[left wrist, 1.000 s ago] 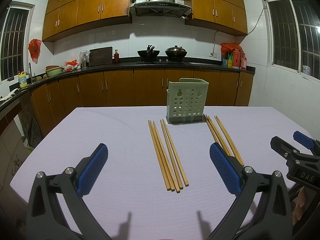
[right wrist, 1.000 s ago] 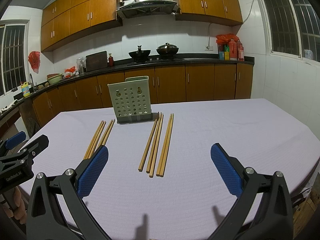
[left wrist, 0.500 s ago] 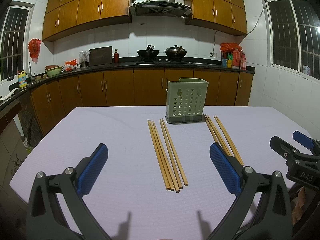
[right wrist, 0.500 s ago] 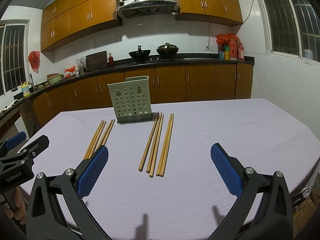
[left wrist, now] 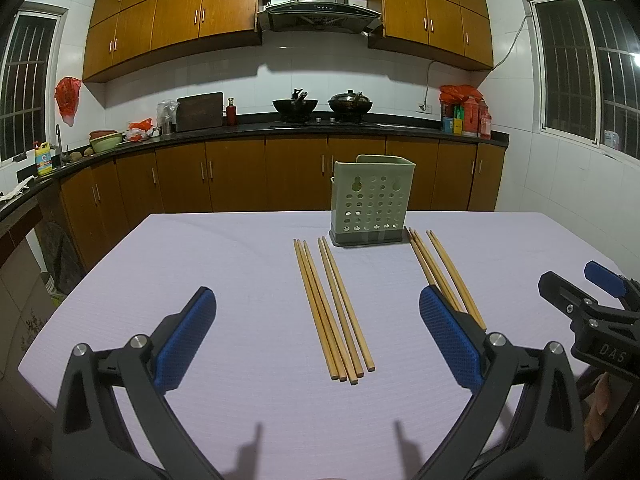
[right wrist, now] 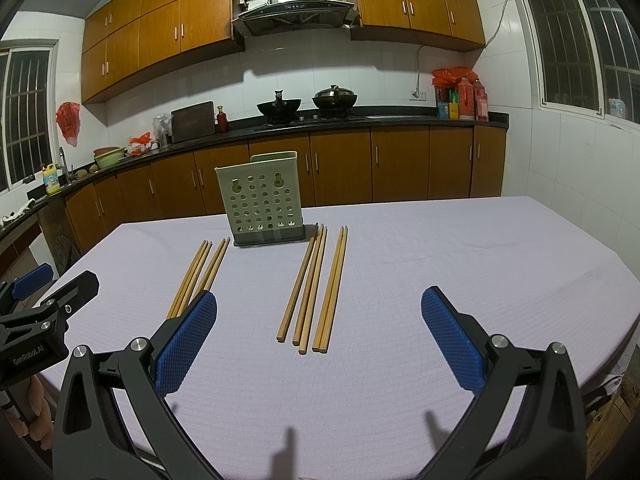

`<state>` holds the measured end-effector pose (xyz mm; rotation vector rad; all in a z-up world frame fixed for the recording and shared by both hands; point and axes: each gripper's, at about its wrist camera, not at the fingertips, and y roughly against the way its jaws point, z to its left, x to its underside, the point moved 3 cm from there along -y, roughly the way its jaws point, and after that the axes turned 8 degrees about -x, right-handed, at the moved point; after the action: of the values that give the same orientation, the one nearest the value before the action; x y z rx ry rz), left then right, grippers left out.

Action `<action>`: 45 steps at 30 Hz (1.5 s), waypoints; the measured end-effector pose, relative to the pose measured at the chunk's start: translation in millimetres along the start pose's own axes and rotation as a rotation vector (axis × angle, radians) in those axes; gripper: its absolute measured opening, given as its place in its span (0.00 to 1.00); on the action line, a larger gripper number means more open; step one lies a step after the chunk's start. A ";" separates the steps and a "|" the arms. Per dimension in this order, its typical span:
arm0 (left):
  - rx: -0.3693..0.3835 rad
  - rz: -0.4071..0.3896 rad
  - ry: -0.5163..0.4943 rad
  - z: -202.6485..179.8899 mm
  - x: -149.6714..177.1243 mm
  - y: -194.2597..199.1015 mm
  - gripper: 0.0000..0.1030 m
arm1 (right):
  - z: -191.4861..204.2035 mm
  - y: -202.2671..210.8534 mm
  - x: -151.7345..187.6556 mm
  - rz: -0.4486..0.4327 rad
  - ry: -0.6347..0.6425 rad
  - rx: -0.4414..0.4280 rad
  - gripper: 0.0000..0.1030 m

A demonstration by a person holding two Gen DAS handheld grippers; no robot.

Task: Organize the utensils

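Two chopstick bundles (left wrist: pixel 331 309) (right wrist: pixel 309 287) flanking green holder (left wrist: pixel 370 201), left claw (left wrist: pixel 318 338) and right claw (right wrist: pixel 319 342) released, lavender table (left wrist: pixel 224 264).

dim indoor light from overhead, sharp focus, heavy fisheye bending and dark vignette at corners; windows (left wrist: pixel 580 68) black.

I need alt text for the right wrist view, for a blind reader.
Open right gripper above a table with two chopstick bundles before a green holder. The left gripper is at the left.
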<state>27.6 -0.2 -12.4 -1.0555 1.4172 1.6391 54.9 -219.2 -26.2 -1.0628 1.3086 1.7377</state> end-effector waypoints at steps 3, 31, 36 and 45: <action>0.000 0.000 0.000 -0.1 0.0 0.1 0.96 | -0.1 0.0 0.1 0.001 0.000 0.000 0.98; 0.001 0.002 0.001 0.0 0.1 0.0 0.96 | -1.2 -1.6 1.2 0.002 -0.002 -0.001 0.98; -0.002 0.008 0.001 -0.1 0.2 -0.6 0.96 | -1.4 -2.8 1.3 0.002 -0.003 0.000 0.98; -0.010 0.033 0.002 -0.1 8.3 -22.4 0.96 | -7.4 -10.7 -2.5 0.032 -0.015 0.006 0.98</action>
<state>44.4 2.8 -29.0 -1.0446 1.4363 1.6701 66.9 -224.0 -29.2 -1.0284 1.3271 1.7608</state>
